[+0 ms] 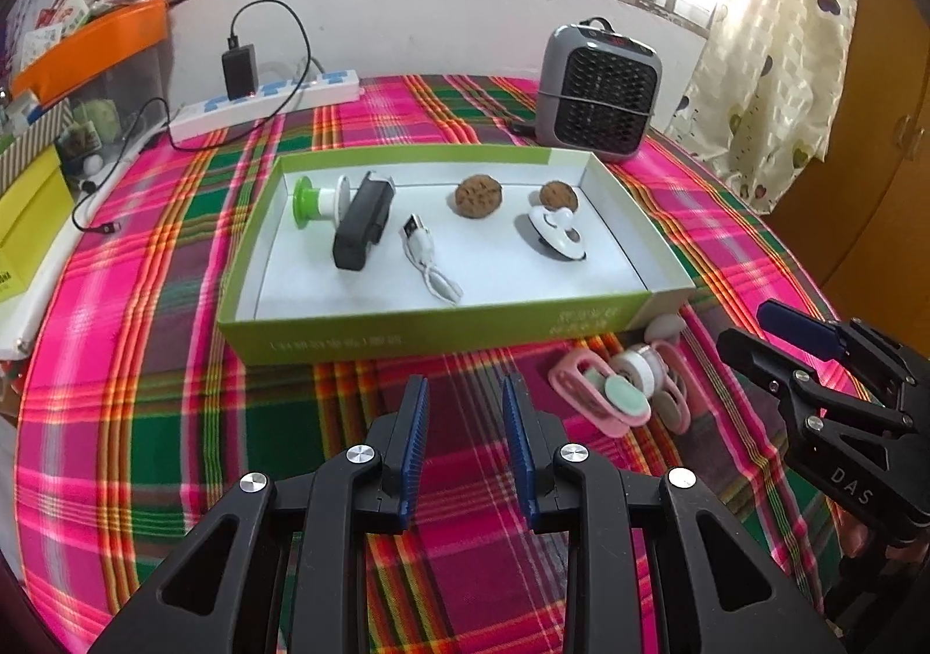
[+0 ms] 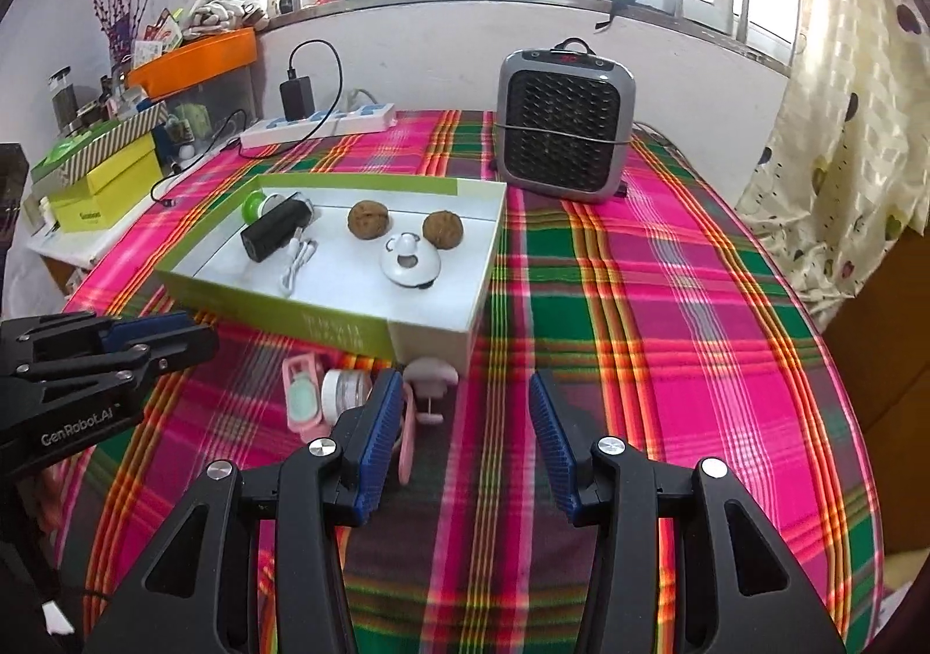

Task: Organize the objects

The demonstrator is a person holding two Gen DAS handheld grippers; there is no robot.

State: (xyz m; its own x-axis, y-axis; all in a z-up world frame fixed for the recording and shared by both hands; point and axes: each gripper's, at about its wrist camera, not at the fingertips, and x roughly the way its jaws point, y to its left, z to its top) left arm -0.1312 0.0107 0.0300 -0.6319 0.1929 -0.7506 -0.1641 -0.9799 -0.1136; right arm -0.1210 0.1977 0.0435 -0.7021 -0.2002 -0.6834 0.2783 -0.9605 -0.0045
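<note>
A green box (image 1: 442, 331) with a white floor stands on the plaid cloth. In it lie a green-and-white spool (image 1: 314, 200), a black charger block (image 1: 360, 227), a white USB cable (image 1: 424, 261), two walnuts (image 1: 478, 196) and a white round gadget (image 1: 561, 235). In front of the box's right corner sits a pink clutter of clips (image 1: 587, 392) with a small tape roll (image 2: 343, 386) and a pink knob (image 2: 430, 372). My left gripper (image 1: 464, 386) is open over bare cloth, left of the clips. My right gripper (image 2: 465, 381) is open just right of them, with nothing between its fingers.
A grey fan heater (image 2: 564, 131) stands at the back of the table. A white power strip (image 1: 261, 102) with a black adapter lies at the back left. Yellow boxes (image 2: 104, 189) and an orange-lidded bin (image 2: 192, 58) crowd the left. A curtain (image 2: 843, 131) hangs on the right.
</note>
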